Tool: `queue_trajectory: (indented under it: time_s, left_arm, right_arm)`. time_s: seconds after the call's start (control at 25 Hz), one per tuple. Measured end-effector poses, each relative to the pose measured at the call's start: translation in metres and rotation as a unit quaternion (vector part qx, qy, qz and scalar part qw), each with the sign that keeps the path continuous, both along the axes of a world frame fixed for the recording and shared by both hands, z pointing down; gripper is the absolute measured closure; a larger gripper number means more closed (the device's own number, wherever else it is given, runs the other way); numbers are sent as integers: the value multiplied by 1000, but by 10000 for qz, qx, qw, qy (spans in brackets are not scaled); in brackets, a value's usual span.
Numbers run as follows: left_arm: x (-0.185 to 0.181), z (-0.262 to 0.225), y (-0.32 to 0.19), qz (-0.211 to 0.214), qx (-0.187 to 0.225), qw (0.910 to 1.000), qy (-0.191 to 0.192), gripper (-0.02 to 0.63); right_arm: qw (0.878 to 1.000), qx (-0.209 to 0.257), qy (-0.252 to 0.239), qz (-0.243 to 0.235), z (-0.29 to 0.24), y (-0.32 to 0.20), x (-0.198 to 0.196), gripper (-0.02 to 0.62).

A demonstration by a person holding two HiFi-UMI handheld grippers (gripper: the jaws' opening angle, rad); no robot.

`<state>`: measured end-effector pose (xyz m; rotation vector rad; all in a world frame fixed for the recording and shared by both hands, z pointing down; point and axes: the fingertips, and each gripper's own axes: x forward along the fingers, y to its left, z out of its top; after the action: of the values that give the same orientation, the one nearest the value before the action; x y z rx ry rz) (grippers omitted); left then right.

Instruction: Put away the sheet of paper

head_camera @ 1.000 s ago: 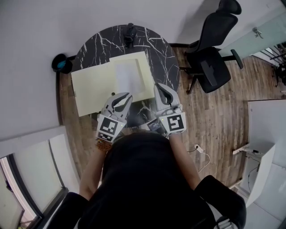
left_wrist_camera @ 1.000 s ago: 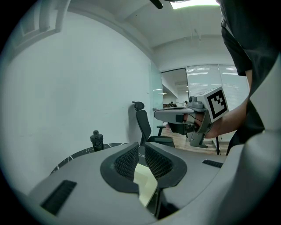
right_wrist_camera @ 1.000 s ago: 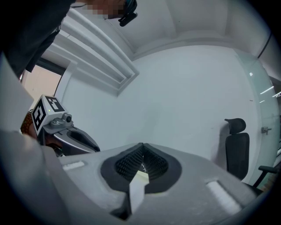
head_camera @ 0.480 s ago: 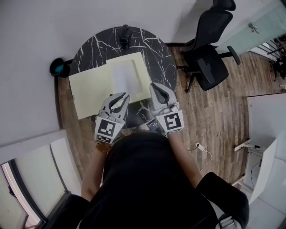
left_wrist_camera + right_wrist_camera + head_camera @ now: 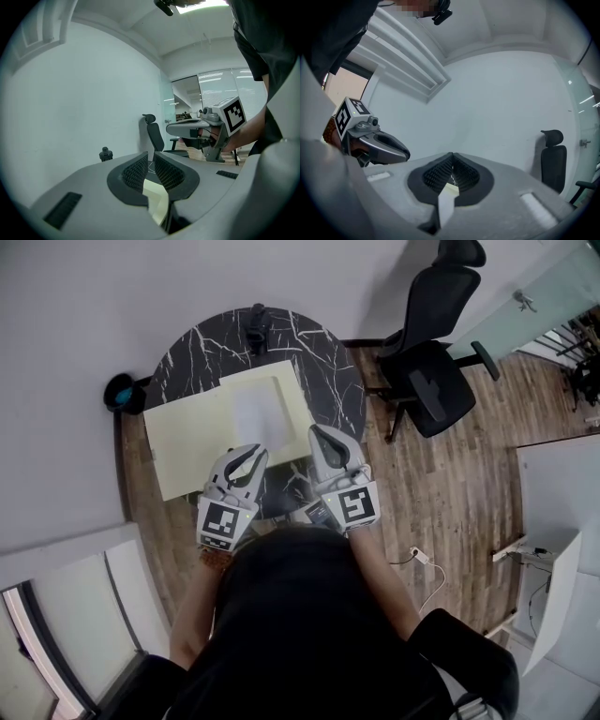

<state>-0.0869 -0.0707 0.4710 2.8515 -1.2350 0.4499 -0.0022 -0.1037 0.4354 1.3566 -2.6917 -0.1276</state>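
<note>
A white sheet of paper lies on the right half of an open pale yellow folder on the round black marble table. My left gripper hovers over the folder's near edge. Its jaws stand a narrow slit apart, and only the yellow folder shows below through the gap. My right gripper sits by the folder's near right corner. Its pads meet at the tips. A pale strip and marble show beneath it, and nothing is held.
A dark bottle-like object stands at the table's far edge. A black office chair is to the right on the wood floor. A small blue-rimmed bin sits on the floor at the left by the wall.
The head view has shifted a little, so the table sits lower in the picture. Both grippers keep their places over the folder's near edge.
</note>
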Motion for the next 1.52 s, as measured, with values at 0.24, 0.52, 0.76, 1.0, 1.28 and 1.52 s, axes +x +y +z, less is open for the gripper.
queue_trajectory:
  time_s: [0.24,0.52,0.76,1.0,1.28,1.52]
  left_arm:
    - [3,-3,-1,-34,64,9999,97,551]
    - [7,-5,-3,77,111,9998,114,552]
    - [-2,-4,-3,-10,105,9999,116,552]
    - [-9,-1,1,-70,79,9999,116,551]
    - [-9,4,3,-84,-6,9999,131,552]
    - [-8,6,3,-76,-34,9999,135,552]
  right_arm:
    - [10000,-2,-4,24,0,4,5,597]
    - [10000,8,16,27,0,3,4,597]
    - [9999,-25,29,-121,3,4,-5,597]
    - [9997,-40,6,-236,4,8,-11,597]
    - [9991,-116,18,-398,6,12,-14,597]
    - [9991,-131,12,-399,7,12,-14,597]
